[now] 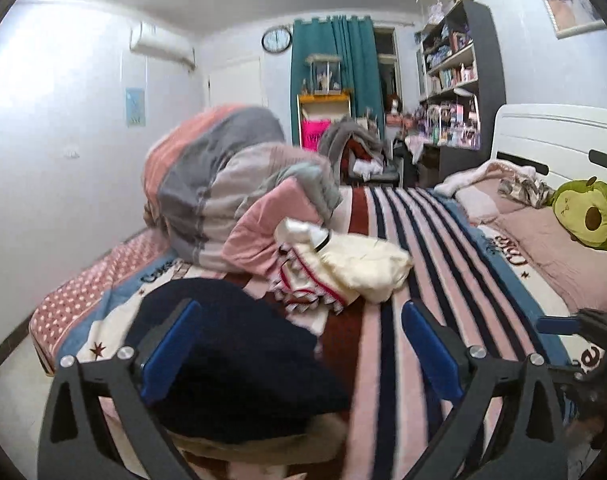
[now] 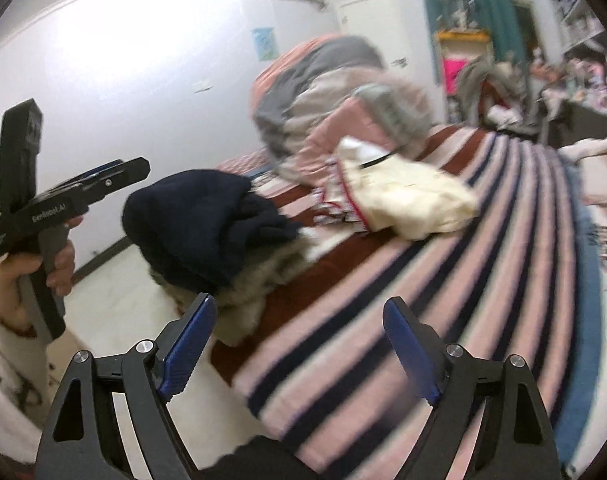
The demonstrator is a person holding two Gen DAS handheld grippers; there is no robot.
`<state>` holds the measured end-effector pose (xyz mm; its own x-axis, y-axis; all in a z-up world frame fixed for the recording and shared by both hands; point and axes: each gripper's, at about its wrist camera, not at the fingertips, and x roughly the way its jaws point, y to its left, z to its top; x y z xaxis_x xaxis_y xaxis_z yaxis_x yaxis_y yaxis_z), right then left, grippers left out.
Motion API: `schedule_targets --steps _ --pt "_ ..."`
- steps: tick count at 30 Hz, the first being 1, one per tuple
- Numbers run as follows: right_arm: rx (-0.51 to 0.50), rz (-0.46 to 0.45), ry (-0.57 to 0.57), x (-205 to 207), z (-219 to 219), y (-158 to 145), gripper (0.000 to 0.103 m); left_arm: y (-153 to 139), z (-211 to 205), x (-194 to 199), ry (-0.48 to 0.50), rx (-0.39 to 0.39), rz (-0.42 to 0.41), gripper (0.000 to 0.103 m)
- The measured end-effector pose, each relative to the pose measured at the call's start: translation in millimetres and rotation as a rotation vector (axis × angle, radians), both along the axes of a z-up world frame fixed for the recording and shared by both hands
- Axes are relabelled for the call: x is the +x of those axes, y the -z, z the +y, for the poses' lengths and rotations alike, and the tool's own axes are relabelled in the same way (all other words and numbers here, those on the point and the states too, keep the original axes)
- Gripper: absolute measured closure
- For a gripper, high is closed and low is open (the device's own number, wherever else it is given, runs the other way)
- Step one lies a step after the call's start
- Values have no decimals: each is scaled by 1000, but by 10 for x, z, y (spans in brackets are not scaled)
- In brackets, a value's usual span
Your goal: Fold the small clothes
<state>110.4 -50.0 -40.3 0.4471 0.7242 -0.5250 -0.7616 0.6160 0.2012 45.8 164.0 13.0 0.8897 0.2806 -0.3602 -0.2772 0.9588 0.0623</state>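
The left gripper point(image 1: 299, 344) has its two blue fingers point(image 1: 171, 344) spread wide, and nothing is pinched between them. A dark blue folded garment point(image 1: 239, 356) lies on the bed under the gap and past the left finger, but the pads do not press on it. The right gripper point(image 2: 299, 344) is wide too, with only the striped blanket point(image 2: 383, 300) showing between its fingers. It holds nothing.

The blanket has pink, white, dark blue and dark red stripes and looks soft. There is a lot of bare blanket on the right side of both views, so there is open room there. The dark blue garment sits near the bed's edge, on top of something grey and fuzzy point(image 2: 259, 292). Past that edge is the pale floor point(image 2: 115, 304).

Further back lies a cream garment point(image 1: 367, 270) in a soft lump, touching a pink frilly cloth point(image 1: 303, 288). Behind them is a big rolled quilt point(image 1: 219, 184) in pink and grey bands.

Only the right view shows a hand point(image 2: 35, 276) gripping the left gripper's handle, out over the floor beside the bed. Only the left view shows the green avocado toy point(image 1: 589, 214) by the white headboard point(image 1: 559, 128), and the tall shelf point(image 1: 459, 76) full of small things. Both views are a bit blurry.
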Motion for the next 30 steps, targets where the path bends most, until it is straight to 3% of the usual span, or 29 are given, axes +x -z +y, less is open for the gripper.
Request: schedule_targets --steps 6,7,11,16,30 --pt "-61 -175 207 -281 -733 -99 7 19 -843 -14 21 1 -91 3" --pt "-67 -199 238 -322 -829 -112 0 19 -929 -20 31 -1 -95 3" --pt "-72 -289 350 -489 -1165 -177 1 30 -1304 -42 86 -11 -106 3" --pt "-48 -312 410 -605 -1385 -195 1 41 -1551 -82 110 -13 -107 3" --pt "-6 -312 448 -757 -1521 -207 1 52 -1455 -179 122 -9 -118 2"
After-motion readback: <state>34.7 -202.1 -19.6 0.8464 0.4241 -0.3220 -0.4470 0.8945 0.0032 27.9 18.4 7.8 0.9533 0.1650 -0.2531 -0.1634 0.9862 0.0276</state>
